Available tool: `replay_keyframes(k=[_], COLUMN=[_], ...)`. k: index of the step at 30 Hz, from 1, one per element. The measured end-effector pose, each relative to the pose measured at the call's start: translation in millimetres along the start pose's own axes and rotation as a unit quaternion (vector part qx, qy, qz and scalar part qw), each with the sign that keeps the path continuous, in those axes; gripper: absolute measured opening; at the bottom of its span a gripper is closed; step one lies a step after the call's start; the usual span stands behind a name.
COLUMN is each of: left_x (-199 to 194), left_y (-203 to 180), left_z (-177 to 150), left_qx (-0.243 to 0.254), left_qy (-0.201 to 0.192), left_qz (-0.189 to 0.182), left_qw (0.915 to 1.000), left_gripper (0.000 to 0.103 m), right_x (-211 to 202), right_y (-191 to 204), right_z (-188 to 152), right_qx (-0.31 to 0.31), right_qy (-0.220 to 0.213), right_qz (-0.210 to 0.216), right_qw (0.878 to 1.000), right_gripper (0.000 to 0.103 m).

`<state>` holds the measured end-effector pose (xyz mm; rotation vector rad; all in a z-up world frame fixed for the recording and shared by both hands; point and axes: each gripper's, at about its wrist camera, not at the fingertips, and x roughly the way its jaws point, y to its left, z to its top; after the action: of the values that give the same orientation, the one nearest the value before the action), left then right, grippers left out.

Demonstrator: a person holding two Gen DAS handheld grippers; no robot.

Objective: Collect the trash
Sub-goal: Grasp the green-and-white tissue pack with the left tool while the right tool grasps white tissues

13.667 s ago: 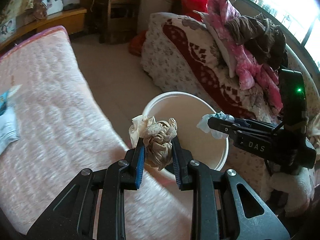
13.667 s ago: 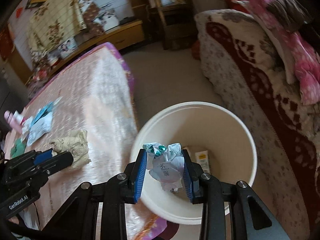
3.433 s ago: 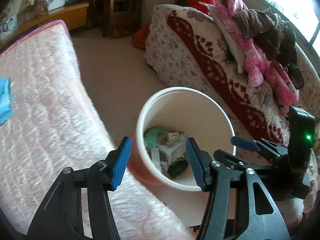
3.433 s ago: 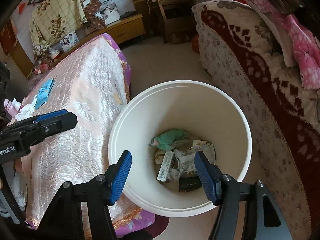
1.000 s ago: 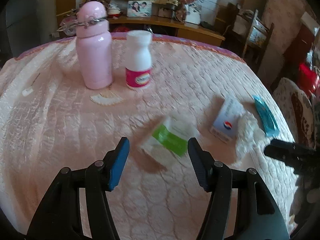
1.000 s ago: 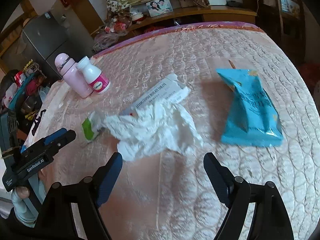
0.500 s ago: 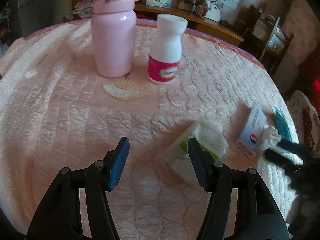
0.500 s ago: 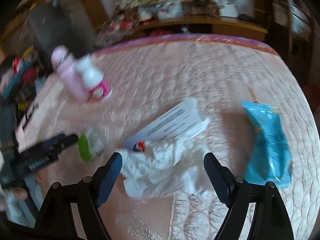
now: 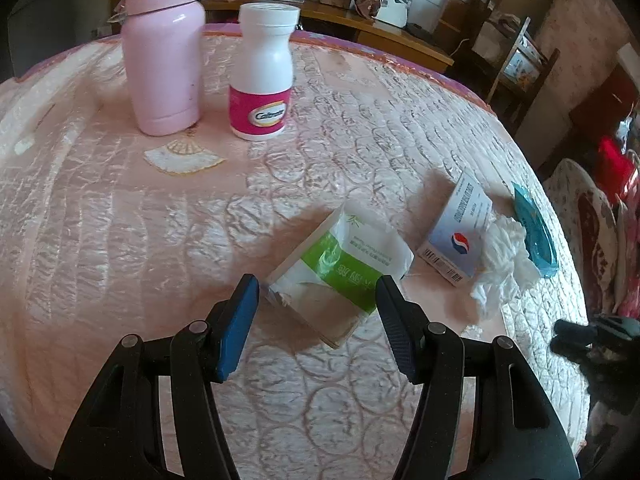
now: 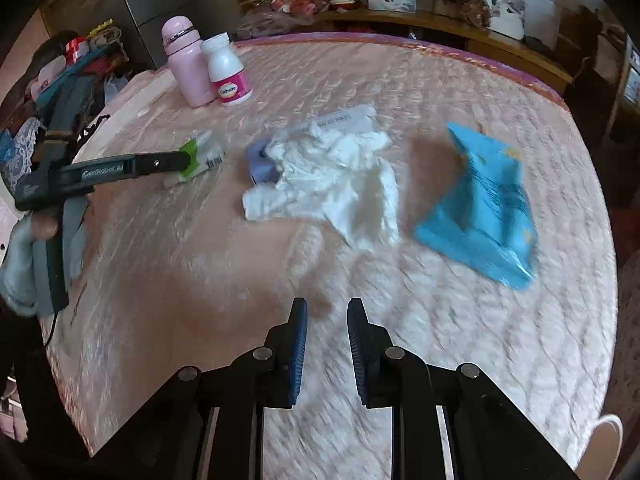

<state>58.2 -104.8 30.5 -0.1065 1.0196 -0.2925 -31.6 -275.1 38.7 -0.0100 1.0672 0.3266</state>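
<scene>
A green-and-white tissue pack (image 9: 340, 264) lies on the pink quilted bed (image 9: 120, 220). My left gripper (image 9: 317, 284) is open and straddles the pack's near end, its pads beside the pack and not pressing it. To the right lie a white box (image 9: 460, 236) with a red-and-blue logo, a crumpled white tissue (image 9: 502, 256) and a blue wrapper (image 9: 536, 232). In the right wrist view my right gripper (image 10: 328, 306) hovers short of the crumpled tissue (image 10: 332, 176) and blue wrapper (image 10: 484, 204), its jaws closing to a narrow gap with nothing between them.
A pink flask (image 9: 164, 52) and a white pill bottle (image 9: 262, 76) stand upright at the back of the bed. A hand holds the left gripper (image 10: 184, 160) at the bed's left side. A white bucket rim (image 10: 608, 440) shows at the lower right. Shelves and clutter lie beyond.
My left gripper has come down and forward, so the tissue pack now sits between its fingers. The right gripper's jaws have closed from wide apart, and it has shifted across the bed.
</scene>
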Motion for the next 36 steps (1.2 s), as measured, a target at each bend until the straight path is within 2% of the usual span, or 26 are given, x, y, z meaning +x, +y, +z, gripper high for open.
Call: replay_keyframes(k=[1,2,3,5,7,13,17,19,20,21,22,23,24,27,33,36], left_x=[0.7,1.8,2.2,5.1,4.8,7.2,13.8,18.3,19.5,18.8,18.3,17.4,15.1,1.6,-16.3,-29.1], left_y=[-0.7,-2.8,-3.4,-9.4,-16.3,-30.2,-31.1,-33.9,-36.0,-37.9,-40.5,-41.7,-42.6,-44.3,-48.4,-46.8], left_z=[1.2,2.1,2.2,0.0,-3.3,-6.0,0.6,1.0,0.5,-1.1,-3.1,-4.6,-6.0,-8.4,-23.7,-38.5], left_qx=[-0.001,-0.004,-0.006,-0.005,0.009,0.045,0.054,0.061,0.067,0.070,0.075,0.076,0.077,0.073,0.057,0.031], left_qy=[0.000,0.001,0.004,0.012,0.009,0.011,0.016,0.019,0.017,0.016,0.015,0.013,0.010,-0.001,0.007,0.015], left_qz=[-0.002,-0.005,-0.008,-0.013,-0.006,0.004,0.001,0.002,0.003,0.004,0.002,0.002,-0.002,-0.011,-0.034,-0.051], left_qw=[1.0000,1.0000,0.9999,0.9998,0.9999,0.9989,0.9984,0.9979,0.9976,0.9974,0.9971,0.9970,0.9970,0.9972,0.9978,0.9981], left_gripper=[0.059,0.059,0.059,0.059,0.059,0.059,0.059,0.059,0.059,0.057,0.054,0.044,0.029,0.013,0.010,0.010], right_x=[-6.9,-10.2,-15.8,-19.8,-15.7,37.1,58.6,64.1,63.6,61.9,59.6,53.7,49.2,28.4,-4.0,-16.6], right_y=[-5.5,-9.4,-15.6,-16.5,-13.8,-3.9,-4.3,-3.4,-1.3,0.9,3.1,4.3,4.7,2.8,-6.8,-8.4], right_z=[-2.1,-2.8,-1.1,4.6,14.8,62.0,72.4,71.2,68.8,66.2,63.8,59.6,57.1,46.5,22.1,8.8], right_qx=[0.011,0.022,0.043,0.060,0.069,0.067,0.053,0.049,0.045,0.040,0.036,0.032,0.031,0.035,0.061,0.073], right_qy=[-0.012,-0.019,-0.031,-0.053,-0.064,-0.064,-0.058,-0.062,-0.066,-0.071,-0.073,-0.080,-0.085,-0.105,-0.117,-0.116], right_qz=[-0.005,-0.007,-0.005,0.008,0.006,-0.013,-0.023,-0.013,-0.010,-0.009,-0.009,-0.005,-0.003,0.007,0.039,0.061], right_qw=[1.000,1.000,0.999,0.997,0.996,0.996,0.997,0.997,0.997,0.997,0.997,0.996,0.996,0.994,0.990,0.989], right_gripper=[0.021,0.037,0.059,0.070,0.070,0.070,0.070,0.059,0.043,0.032,0.027,0.020,0.016,0.015,0.015,0.015])
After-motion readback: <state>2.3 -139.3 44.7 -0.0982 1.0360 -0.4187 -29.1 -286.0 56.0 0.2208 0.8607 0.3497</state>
